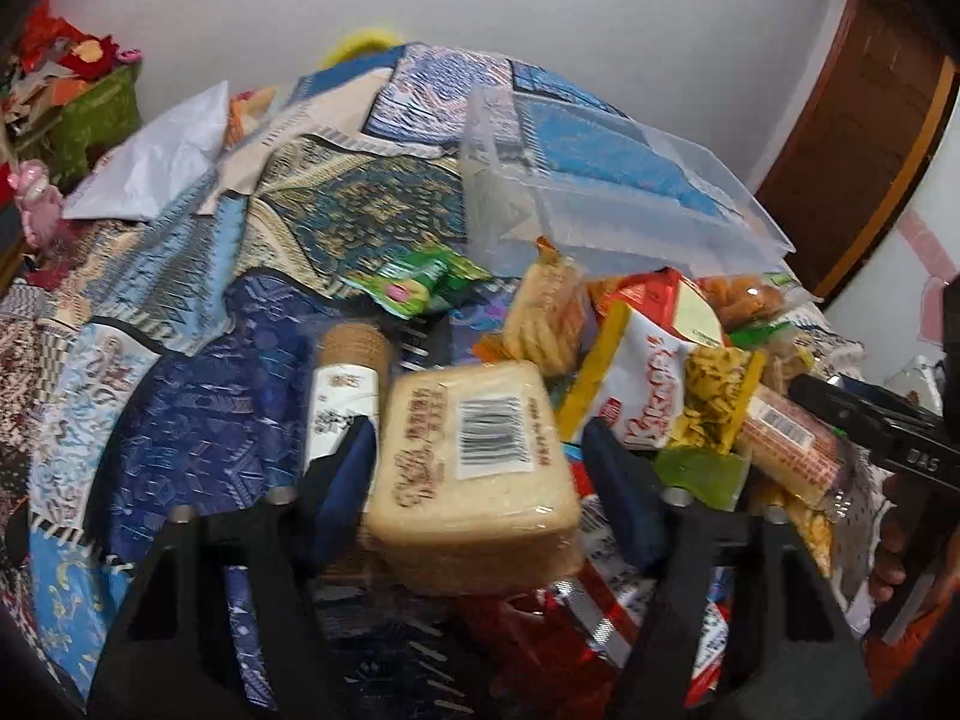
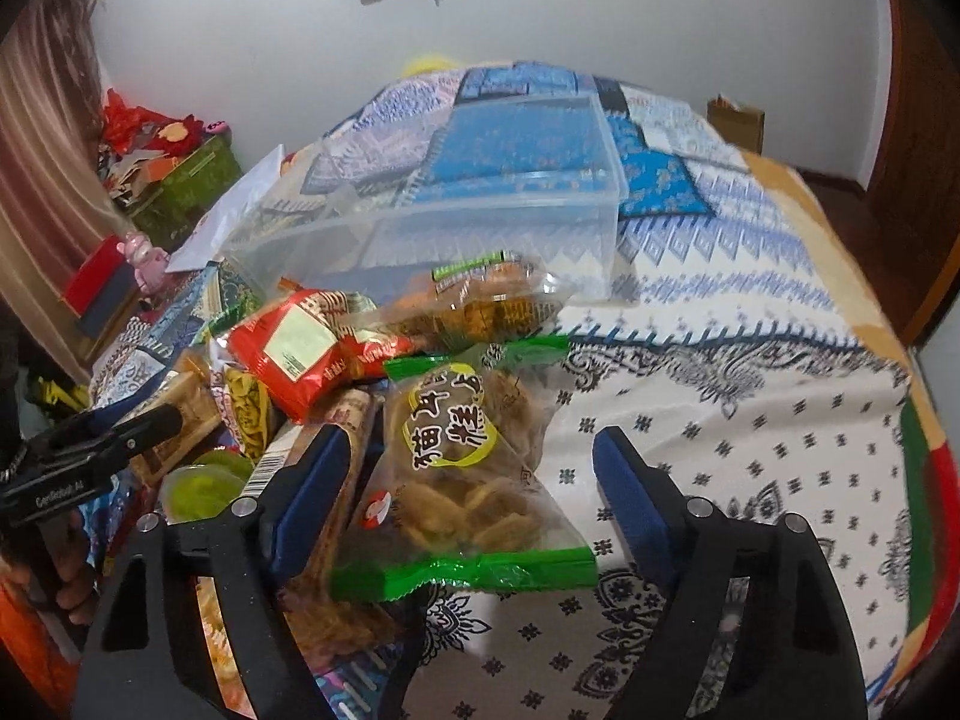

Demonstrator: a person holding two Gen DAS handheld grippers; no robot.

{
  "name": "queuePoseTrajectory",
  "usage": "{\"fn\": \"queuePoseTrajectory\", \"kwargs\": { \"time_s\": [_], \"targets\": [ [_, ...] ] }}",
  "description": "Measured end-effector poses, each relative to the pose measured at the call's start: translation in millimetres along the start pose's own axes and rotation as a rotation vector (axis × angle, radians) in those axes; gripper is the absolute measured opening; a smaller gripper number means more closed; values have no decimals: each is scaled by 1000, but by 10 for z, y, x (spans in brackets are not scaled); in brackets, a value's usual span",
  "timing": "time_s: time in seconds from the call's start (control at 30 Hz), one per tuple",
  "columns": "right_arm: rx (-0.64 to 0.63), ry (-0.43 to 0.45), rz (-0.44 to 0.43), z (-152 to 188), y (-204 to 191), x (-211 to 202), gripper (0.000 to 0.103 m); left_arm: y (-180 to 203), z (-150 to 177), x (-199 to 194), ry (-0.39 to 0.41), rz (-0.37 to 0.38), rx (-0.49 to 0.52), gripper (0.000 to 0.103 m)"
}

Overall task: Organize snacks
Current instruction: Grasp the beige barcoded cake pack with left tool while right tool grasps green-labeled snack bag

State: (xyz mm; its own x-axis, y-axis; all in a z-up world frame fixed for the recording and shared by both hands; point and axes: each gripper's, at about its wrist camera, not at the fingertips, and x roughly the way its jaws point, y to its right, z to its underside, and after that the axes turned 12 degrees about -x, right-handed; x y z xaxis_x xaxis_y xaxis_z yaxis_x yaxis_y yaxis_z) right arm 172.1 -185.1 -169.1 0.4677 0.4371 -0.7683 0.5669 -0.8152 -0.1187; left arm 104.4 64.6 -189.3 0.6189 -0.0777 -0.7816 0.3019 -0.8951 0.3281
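Patchwork-covered bed below white wall, clear bin, left fingers around pale cake pack, right fingers spread, empty.

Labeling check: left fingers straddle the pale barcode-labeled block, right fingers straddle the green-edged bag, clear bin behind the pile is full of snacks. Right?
One error: the clear bin is empty, as the right wrist view shows; the quilt is visible through it. The block and green-edged bag parts hold.

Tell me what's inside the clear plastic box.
Nothing shows inside the clear plastic box: only the patterned quilt shows through its walls. The snack pile leans against its near side and hides the lower near corner.
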Motion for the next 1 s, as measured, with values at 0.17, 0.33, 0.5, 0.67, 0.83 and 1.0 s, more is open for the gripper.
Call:
{"fn": "queuePoseTrajectory", "kwargs": {
  "time_s": [0.17,0.33,0.5,0.67,0.83,1.0],
  "targets": [
    [1,-35,-31,-8,21,103,63,-24,0,36,-15,-6,-21,56],
    [23,-26,-73,26,64,82,53,8,12,-41,-6,4,-21,55],
    [1,-2,-36,57,41,-45,49,78,-14,-197,38,11,-5,55],
    [-2,41,-22,37,55,-244,48,164,-109,-399,98,21,8,55],
    [-15,107,-9,-66,47,-489,48,263,-254,-579,159,45,12,55],
    [-26,186,2,-231,57,-681,48,392,-429,-681,211,67,27,55]
  ]
}}
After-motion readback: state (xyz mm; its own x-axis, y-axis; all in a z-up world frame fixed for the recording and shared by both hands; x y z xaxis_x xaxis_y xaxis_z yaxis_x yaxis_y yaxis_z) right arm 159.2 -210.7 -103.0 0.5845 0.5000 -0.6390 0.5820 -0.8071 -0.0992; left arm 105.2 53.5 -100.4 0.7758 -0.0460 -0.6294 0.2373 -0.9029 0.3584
